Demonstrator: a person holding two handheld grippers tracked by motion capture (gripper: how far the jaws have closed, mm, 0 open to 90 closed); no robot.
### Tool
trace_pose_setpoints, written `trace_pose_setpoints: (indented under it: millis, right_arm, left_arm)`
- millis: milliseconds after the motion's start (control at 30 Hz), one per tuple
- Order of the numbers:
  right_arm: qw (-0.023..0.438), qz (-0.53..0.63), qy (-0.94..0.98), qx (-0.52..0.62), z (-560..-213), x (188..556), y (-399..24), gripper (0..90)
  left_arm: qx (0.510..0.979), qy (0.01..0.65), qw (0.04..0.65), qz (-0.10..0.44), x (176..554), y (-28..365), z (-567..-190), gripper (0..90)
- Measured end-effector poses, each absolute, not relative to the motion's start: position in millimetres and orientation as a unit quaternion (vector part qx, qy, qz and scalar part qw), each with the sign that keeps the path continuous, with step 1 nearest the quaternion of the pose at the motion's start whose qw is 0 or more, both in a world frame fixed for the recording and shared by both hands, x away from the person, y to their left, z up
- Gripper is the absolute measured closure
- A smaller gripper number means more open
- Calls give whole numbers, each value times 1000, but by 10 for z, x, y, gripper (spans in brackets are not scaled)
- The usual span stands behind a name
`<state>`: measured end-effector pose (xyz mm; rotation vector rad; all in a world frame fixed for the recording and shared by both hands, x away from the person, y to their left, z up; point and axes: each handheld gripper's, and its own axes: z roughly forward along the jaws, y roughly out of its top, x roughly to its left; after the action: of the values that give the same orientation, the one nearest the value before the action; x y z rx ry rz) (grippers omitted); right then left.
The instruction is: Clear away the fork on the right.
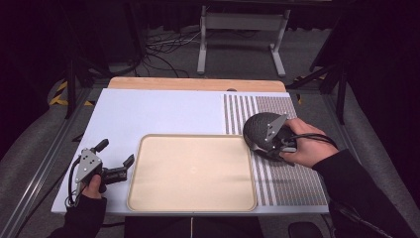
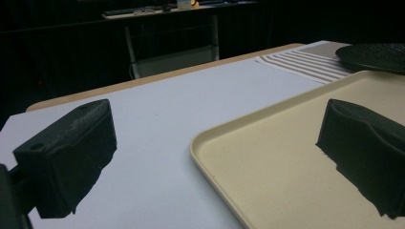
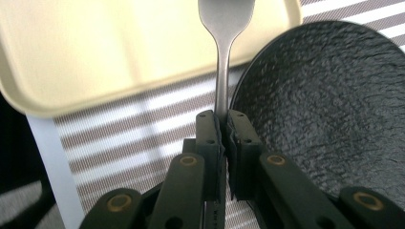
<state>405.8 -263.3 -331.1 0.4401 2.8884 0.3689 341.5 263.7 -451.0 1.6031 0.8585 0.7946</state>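
Observation:
My right gripper (image 3: 223, 117) is shut on the handle of a metal utensil (image 3: 222, 57), whose widening head is cut off by the top edge of the right gripper view. Beside it on the right lies a round black textured plate (image 3: 329, 100). In the high view the right gripper (image 1: 271, 135) hovers over that plate (image 1: 253, 130) on the striped mat. My left gripper (image 1: 116, 153) rests at the table's left front, jaws wide open with nothing between them, just left of the cream tray (image 1: 193, 139). In the left gripper view my gripper (image 2: 217, 157) straddles the tray's rim (image 2: 205, 138).
A brown-and-white striped mat (image 1: 292, 178) covers the table's right side, and the tray's corner (image 3: 119, 47) lies close to the plate. A white table leg frame (image 1: 242, 22) and cables stand on the floor beyond the far edge. White table surface (image 1: 158, 111) stretches behind the tray.

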Motion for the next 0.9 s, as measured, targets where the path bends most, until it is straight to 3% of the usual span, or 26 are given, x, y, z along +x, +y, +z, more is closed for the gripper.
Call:
trace_pose_setpoints:
  millis: [900]
  right_arm:
    - [9, 213, 927, 308, -3297, 4120, -2073, 850]
  left_arm:
    - [675, 362, 548, 337, 3419, 2643, -4512, 2]
